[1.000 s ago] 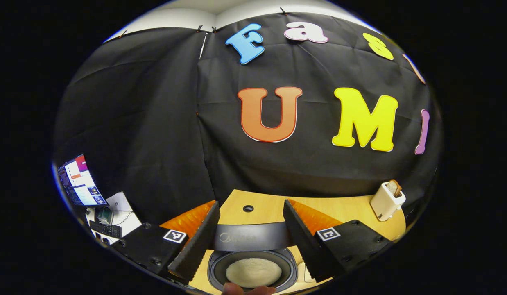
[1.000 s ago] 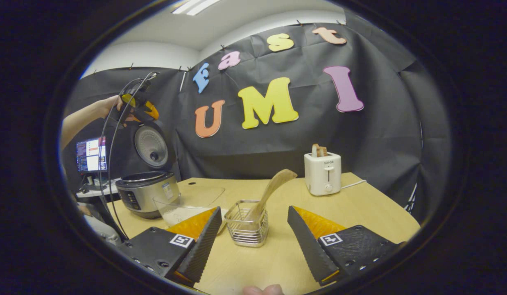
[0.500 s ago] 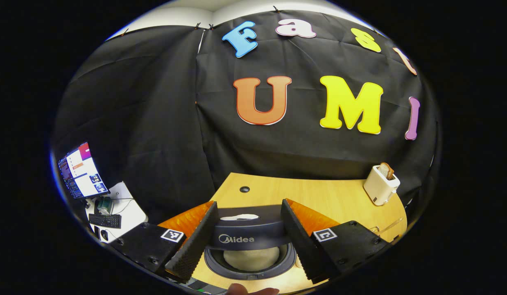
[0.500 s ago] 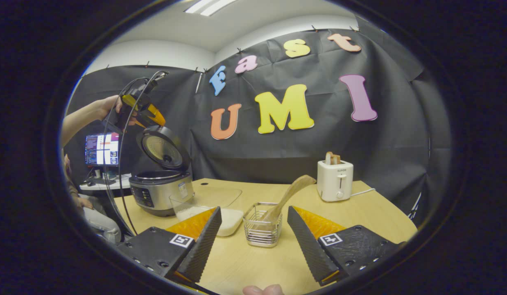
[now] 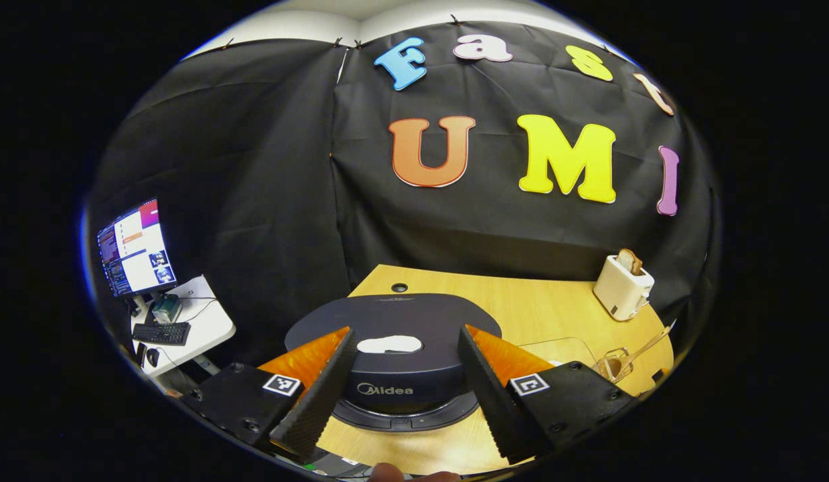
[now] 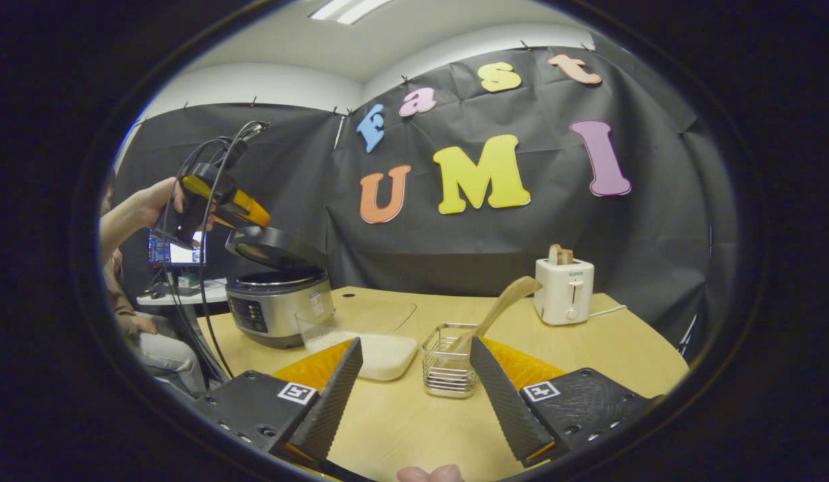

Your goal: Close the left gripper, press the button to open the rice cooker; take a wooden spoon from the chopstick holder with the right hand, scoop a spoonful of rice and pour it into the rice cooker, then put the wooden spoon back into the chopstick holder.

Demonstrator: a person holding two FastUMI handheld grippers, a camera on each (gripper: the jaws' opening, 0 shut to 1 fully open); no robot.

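The dark rice cooker lid [image 5: 394, 328] lies low over the pot, just under my left gripper [image 5: 406, 331], whose fingers are spread wide above its front edge. In the right gripper view the lid [image 6: 275, 248] hangs tilted a little above the silver cooker body [image 6: 277, 311], and a hand holds the left gripper [image 6: 217, 207] on its back edge. My right gripper [image 6: 416, 341] is open with nothing in it, hovering over the table. Just beyond it a wire chopstick holder [image 6: 448, 365] stands with the wooden spoon [image 6: 505, 304] leaning out to the right. A clear container of rice [image 6: 381, 351] sits beside the cooker.
A white toaster [image 6: 565, 291] with bread stands at the back right of the wooden table [image 6: 609, 348]. It also appears as the toaster [image 5: 622, 288] in the left gripper view. A side desk with a monitor [image 5: 134, 248] and keyboard is off the table's left.
The cooker lid has swung down from upright to almost closed, and the left gripper has come down with it. The right gripper has shifted slightly, so the holder now sits farther right.
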